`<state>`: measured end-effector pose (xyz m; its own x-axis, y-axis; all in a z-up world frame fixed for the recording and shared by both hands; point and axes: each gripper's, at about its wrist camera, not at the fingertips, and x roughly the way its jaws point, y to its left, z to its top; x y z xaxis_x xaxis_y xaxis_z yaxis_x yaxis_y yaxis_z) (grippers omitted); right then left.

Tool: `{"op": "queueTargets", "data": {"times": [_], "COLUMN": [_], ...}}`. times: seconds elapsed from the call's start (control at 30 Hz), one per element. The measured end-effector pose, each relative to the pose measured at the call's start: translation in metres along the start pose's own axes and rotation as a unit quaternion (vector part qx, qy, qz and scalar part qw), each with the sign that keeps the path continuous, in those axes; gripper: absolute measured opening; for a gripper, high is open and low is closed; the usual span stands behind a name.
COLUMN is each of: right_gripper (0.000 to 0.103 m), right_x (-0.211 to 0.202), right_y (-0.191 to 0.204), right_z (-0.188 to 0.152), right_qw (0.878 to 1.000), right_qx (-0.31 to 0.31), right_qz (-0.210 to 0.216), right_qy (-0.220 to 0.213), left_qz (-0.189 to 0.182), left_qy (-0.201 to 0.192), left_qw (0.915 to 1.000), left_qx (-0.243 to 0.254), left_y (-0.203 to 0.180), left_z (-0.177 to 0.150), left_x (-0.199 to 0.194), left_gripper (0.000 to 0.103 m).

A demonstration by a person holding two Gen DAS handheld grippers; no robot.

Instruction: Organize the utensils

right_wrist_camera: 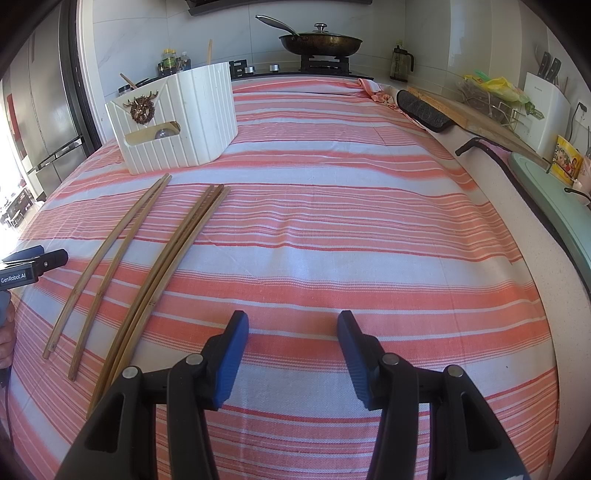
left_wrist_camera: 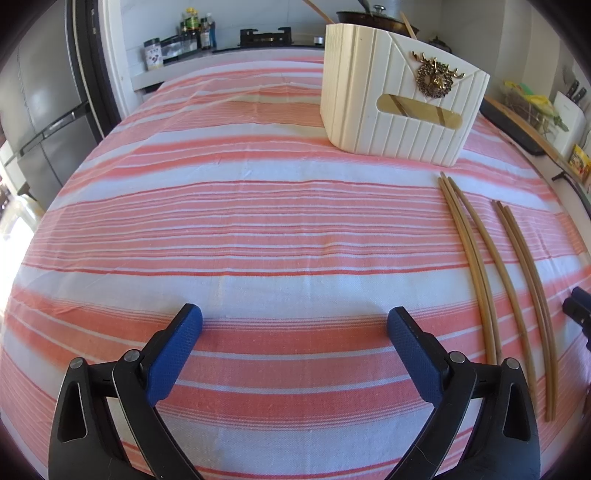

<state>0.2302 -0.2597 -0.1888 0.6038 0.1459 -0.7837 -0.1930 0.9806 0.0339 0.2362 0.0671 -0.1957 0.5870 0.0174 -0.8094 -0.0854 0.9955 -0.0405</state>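
Note:
Several bamboo chopsticks lie on a pink-and-white striped tablecloth (left_wrist_camera: 258,229). One pair (left_wrist_camera: 472,269) (right_wrist_camera: 107,266) lies beside a second bundle (left_wrist_camera: 528,295) (right_wrist_camera: 162,273). A cream ribbed holder box (left_wrist_camera: 399,99) (right_wrist_camera: 177,122) with a gold deer emblem stands behind them; a few utensils stick out of it. My left gripper (left_wrist_camera: 294,325) is open over bare cloth, left of the chopsticks. My right gripper (right_wrist_camera: 293,325) is open with nothing between its fingers, right of the chopsticks. The left gripper's tip (right_wrist_camera: 40,262) shows at the right wrist view's left edge.
A stove with a lidded pan (right_wrist_camera: 320,41) stands behind the table. Bottles and jars (left_wrist_camera: 184,33) sit at the back left, a fridge (left_wrist_camera: 40,110) at far left. A cutting board (right_wrist_camera: 476,114), knife block (right_wrist_camera: 546,99) and teal tray (right_wrist_camera: 554,199) line the right counter.

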Motion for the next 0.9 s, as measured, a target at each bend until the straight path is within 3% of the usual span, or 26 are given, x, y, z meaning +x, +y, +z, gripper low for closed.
{"op": "queueTargets", "data": {"times": [0.1, 0.2, 0.37, 0.53, 0.7, 0.9], "right_gripper": [0.051, 0.051, 0.051, 0.051, 0.051, 0.051], "right_x": [0.0, 0.0, 0.0, 0.0, 0.0, -0.001], "right_y": [0.0, 0.0, -0.001, -0.001, -0.002, -0.002], "right_z": [0.0, 0.0, 0.0, 0.0, 0.0, 0.0], "right_qw": [1.0, 1.0, 1.0, 1.0, 1.0, 1.0], "right_qx": [0.001, 0.003, 0.003, 0.007, 0.008, 0.013], "right_qz": [0.001, 0.003, 0.003, 0.007, 0.009, 0.013], "right_qy": [0.0, 0.0, 0.0, -0.001, -0.002, -0.003], "left_qz": [-0.013, -0.061, -0.092, -0.063, -0.033, -0.032], "left_qy": [0.008, -0.006, -0.009, -0.001, 0.021, 0.024], "left_qw": [0.9998, 0.9976, 0.9957, 0.9968, 0.9966, 0.9973], "left_qx": [-0.011, -0.032, 0.002, 0.05, 0.073, 0.062], "left_y": [0.003, 0.0, -0.036, -0.072, -0.082, -0.073], "left_z": [0.003, 0.008, 0.019, 0.025, 0.025, 0.028], "left_x": [-0.002, -0.018, -0.028, -0.013, 0.009, 0.01], "left_gripper": [0.1, 0.1, 0.1, 0.1, 0.101, 0.101]}}
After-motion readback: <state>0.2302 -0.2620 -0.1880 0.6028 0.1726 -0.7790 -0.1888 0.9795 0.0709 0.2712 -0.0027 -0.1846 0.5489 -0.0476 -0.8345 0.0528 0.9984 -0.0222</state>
